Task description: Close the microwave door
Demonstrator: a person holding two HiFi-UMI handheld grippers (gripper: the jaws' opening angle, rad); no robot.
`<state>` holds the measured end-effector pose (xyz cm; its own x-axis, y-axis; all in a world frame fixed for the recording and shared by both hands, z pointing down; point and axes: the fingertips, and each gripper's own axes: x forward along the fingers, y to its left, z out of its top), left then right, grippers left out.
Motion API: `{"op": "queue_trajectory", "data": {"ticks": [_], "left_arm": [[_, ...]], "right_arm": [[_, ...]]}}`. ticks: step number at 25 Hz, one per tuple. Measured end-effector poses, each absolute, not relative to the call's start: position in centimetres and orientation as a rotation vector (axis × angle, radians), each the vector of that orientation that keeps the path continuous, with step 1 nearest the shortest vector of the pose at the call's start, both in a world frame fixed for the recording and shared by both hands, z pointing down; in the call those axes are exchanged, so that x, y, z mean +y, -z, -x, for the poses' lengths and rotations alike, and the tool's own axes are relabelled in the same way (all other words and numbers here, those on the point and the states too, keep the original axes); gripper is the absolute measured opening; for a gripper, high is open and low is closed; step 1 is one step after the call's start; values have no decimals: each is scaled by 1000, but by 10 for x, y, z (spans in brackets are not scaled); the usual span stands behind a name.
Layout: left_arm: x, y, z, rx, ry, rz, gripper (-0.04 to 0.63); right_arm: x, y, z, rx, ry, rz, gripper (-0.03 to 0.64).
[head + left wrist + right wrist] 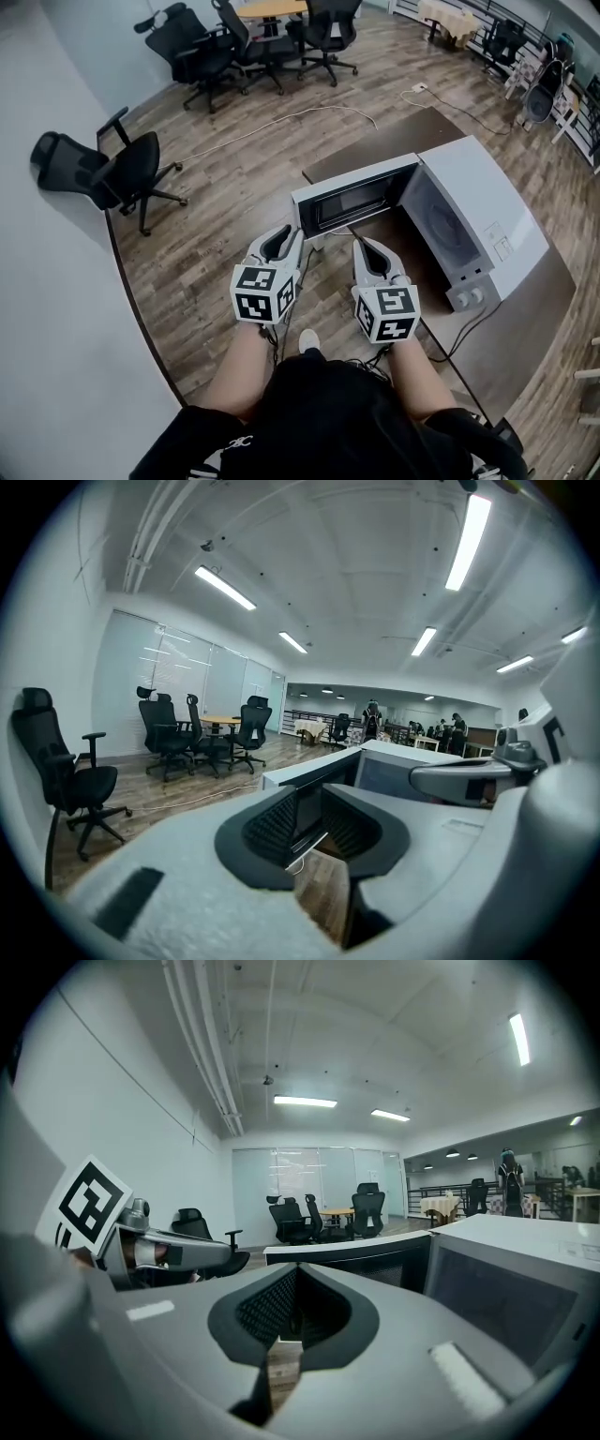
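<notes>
Facing the open microwave door point(354, 200), left claw point(314, 803) stands slightly apart and empty, right claw point(298, 1279) together.

the left hand-held gripper point(307, 810) has its jaws slightly apart, with nothing between the ribbed pads. beyond the gap stands the open microwave door point(314, 772), the microwave point(394, 757) to its right. the right hand-held gripper point(422, 780) juts in at right. a black office chair point(66, 782) stands left on the wood floor point(178, 803).
</notes>
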<state>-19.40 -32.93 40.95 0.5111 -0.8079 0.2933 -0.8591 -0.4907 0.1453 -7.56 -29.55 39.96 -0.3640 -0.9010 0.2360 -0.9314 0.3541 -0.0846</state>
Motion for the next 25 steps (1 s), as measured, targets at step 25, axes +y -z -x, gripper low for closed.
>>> {"op": "queue_trajectory", "data": {"ticks": [25], "left_arm": [[-445, -466, 187, -930, -428, -2781, 241]], "right_arm": [[-380, -426, 73, -2254, -323, -1833, 9]]}}
